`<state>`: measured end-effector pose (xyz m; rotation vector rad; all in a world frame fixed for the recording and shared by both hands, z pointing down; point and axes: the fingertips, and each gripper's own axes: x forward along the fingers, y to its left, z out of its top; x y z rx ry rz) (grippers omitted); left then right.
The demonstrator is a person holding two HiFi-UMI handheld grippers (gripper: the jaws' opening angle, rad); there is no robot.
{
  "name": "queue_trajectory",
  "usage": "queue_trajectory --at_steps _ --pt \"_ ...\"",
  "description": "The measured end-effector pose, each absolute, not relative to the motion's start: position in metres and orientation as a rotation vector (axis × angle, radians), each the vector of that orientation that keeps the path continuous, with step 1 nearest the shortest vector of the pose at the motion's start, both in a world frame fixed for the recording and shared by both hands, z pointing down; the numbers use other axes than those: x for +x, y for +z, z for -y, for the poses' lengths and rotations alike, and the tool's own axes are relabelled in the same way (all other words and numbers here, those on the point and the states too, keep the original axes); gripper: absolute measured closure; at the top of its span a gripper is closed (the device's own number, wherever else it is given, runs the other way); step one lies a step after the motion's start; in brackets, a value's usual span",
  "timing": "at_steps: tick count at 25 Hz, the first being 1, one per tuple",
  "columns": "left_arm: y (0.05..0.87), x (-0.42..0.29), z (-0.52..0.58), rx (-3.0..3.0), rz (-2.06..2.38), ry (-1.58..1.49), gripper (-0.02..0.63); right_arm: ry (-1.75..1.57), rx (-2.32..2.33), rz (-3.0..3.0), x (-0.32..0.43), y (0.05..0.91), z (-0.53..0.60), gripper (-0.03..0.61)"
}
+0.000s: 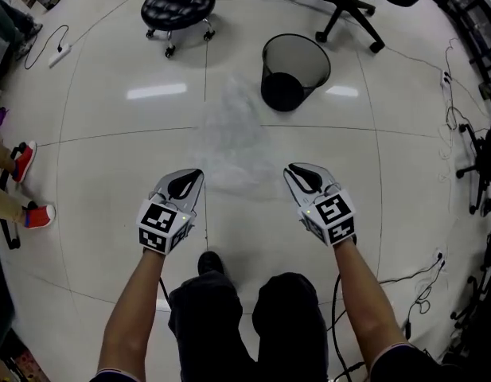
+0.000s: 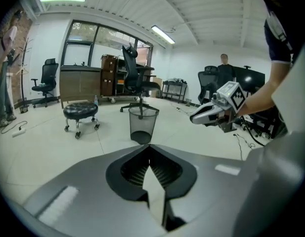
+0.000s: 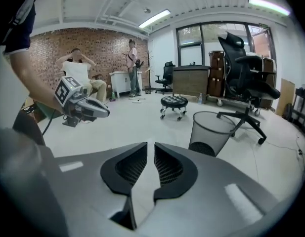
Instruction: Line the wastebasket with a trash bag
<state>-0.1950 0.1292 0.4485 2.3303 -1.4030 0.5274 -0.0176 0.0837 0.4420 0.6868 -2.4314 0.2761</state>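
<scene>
Near end: left gripper (image 1: 196,178) has its jaws closed tip to tip. Can't tell whether a film edge is pinched there. Right gripper (image 1: 294,173) is cracked open to a thin slit, nothing visible in it. Both point down and away, side by side, well apart.

Trash bag (image 1: 231,138) sits between them and the basket. Its near edge is just past the 2 tips, far end reaching toward the basket's left side. It's blurry, so I can't say if it's flat on the floor or hanging above it.

Handling guess: thin clear film, near weightless, limp, slippery, tears easily. Pinch the mouth hem at 2 spots, 1 per gripper, then spread.

Wastebasket (image 1: 305,54) is upright, unlined, looks empty.

Count: 2 grippers, 1 bag, 1 wastebasket, 1 stool (image 1: 178,5) far left, 1 office chair (image 1: 344,2) behind the basket.
</scene>
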Motion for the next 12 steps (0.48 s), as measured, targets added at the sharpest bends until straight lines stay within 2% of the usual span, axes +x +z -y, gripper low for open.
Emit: queue_trajectory --at_steps 6,12 --pt "0.551 -0.204 -0.133 2.284 1.396 0.550 0.600 0.271 0.628 2.356 -0.009 0.561 -0.096 0.511" --pt "0.634 -0.200 -0.144 2.248 1.372 0.602 0.569 0.244 0.590 2.253 0.000 0.655 -0.099 0.418"
